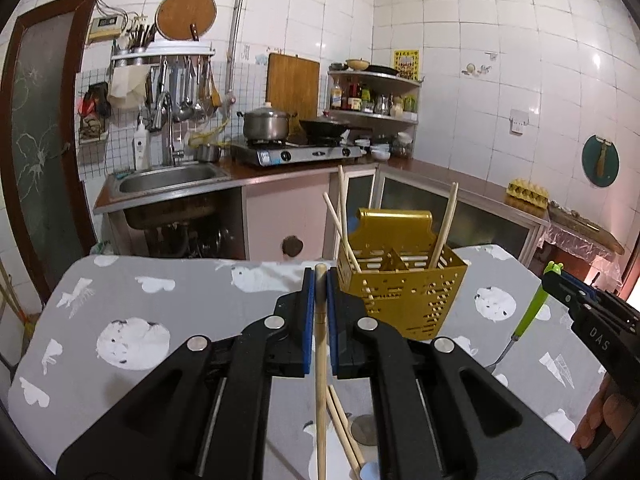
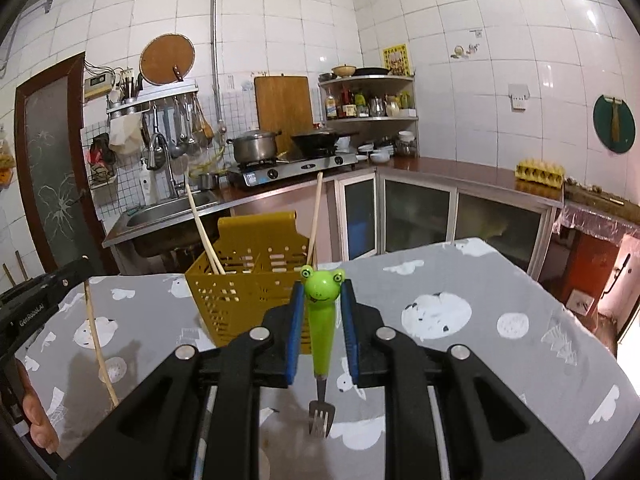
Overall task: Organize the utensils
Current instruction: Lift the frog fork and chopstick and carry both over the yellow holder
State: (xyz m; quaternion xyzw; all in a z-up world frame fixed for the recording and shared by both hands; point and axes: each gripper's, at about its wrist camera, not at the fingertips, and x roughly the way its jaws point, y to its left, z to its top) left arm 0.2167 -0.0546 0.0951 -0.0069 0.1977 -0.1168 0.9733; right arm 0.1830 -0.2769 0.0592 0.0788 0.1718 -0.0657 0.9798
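A bench (image 1: 132, 312) under a grey cloth printed with white animals fills the lower half of both views. Behind it runs a kitchen counter (image 1: 440, 170) with a sink (image 1: 168, 178) at ten o'clock and a gas stove (image 1: 296, 152) at twelve, carrying a steel pot (image 1: 266, 124) and a dark wok (image 1: 322, 128).

Near the far edge of the bench stands a yellow perforated utensil caddy (image 1: 404, 296), just past one o'clock from the left tool and at eleven o'clock from the right tool. Several chopsticks (image 1: 446, 220) lean upright in its compartments.

The left tool (image 1: 319, 284) has its blue pads pressed together on a single wooden chopstick (image 1: 321, 380), which hangs down from the jaws toward six o'clock with its top end just above the pads. Two more loose chopsticks (image 1: 344, 428) lie on the bench beneath it, at six o'clock.

The right tool (image 2: 322, 296) pinches the green frog-headed handle of a small fork (image 2: 320, 332); the frog's face sits at twelve o'clock above the pads and the metal tines point down at six o'clock, clear of the cloth. In the left wrist view this tool appears at three o'clock, with part of a hand (image 1: 600, 416) below it.
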